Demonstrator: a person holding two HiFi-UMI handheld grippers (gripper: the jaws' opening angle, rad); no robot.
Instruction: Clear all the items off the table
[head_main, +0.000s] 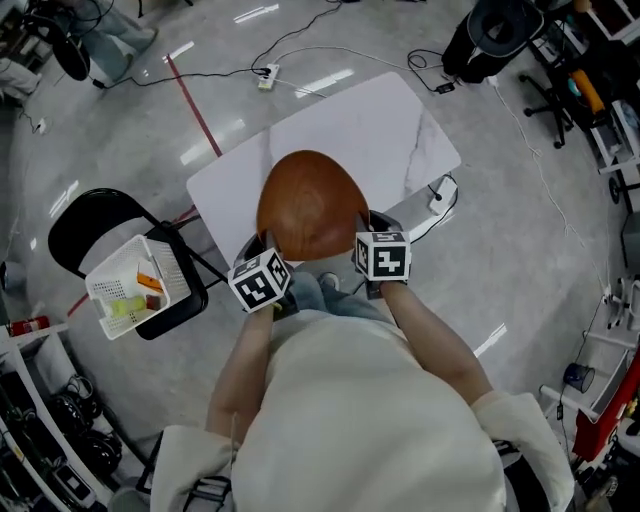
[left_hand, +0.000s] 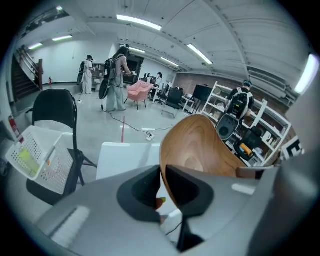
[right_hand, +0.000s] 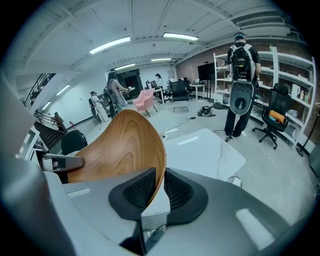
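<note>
The left gripper (left_hand: 162, 172) has its dark jaws closed on the near rim of a large wooden bowl (left_hand: 200, 147). The bowl stands up steeply from the jaws and fills the middle right of the view, its grain showing. Behind and to the left of it lies the white surface (left_hand: 125, 157). Further left, a black folding chair (left_hand: 55, 105) carries a white perforated basket (left_hand: 40, 160) with a yellow-green item (left_hand: 25, 159) inside. A red line (left_hand: 123, 131) runs along the grey floor past the surface. People stand near a pink armchair (left_hand: 139, 90) in the background, and white shelves (left_hand: 260, 130) line the right side.
</note>
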